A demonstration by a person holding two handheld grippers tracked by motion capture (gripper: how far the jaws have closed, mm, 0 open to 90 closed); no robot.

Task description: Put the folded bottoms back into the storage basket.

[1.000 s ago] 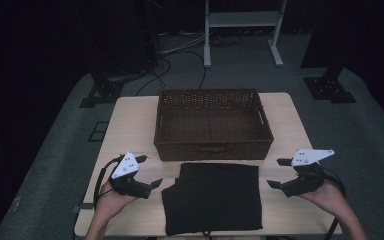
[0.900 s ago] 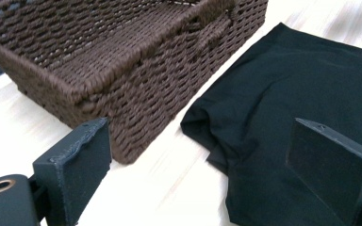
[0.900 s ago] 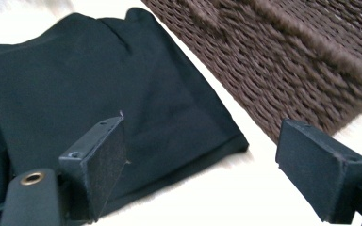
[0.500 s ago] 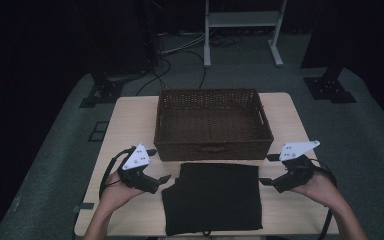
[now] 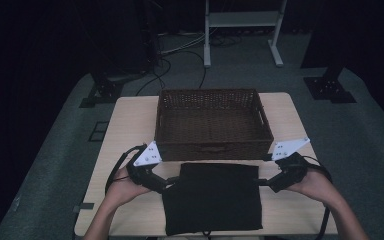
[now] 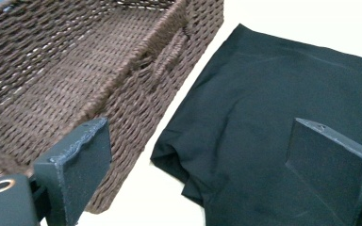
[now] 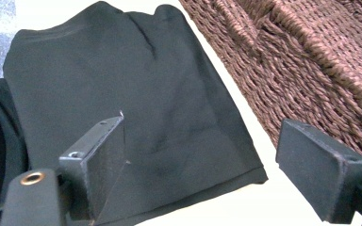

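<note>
One folded black cloth point(image 5: 212, 197), flat, corner slightly rumpled.

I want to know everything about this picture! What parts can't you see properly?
1. Folded black cloth: its near edge hangs over the table edge in the high view; in the left gripper view the open left gripper covers part.
2. Brown woven wicker basket: cut off by the frame in both gripper views.
3. Right gripper: open, its jaws hide some cloth.
4. Room behind the light wooden table: too dark.
</note>
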